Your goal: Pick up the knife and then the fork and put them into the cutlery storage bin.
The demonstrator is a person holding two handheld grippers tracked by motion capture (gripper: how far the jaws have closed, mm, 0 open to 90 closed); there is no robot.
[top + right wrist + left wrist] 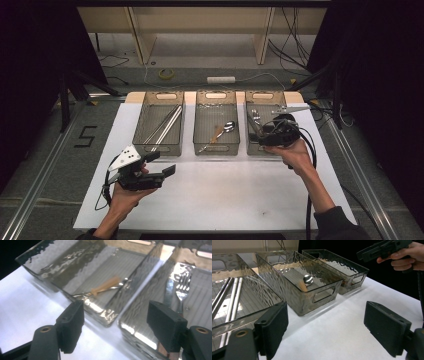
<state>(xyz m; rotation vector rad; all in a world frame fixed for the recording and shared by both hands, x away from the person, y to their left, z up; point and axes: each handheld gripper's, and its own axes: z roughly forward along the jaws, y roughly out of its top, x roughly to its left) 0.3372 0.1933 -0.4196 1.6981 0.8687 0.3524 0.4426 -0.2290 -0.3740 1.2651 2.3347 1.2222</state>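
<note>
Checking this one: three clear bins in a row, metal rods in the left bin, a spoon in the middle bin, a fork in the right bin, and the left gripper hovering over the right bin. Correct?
One thing is wrong: the right gripper, not the left, hovers over the right bin, as the high view shows. The left gripper is above the white table in front of the left bin. Rods, spoon and fork are as stated.

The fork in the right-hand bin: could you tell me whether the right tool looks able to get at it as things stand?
Probably yes. The right tool is open over the right bin, which has no lid, and the fork lies just beyond its jaws with nothing lying over it. The bin's near wall may force a steep approach.
</note>
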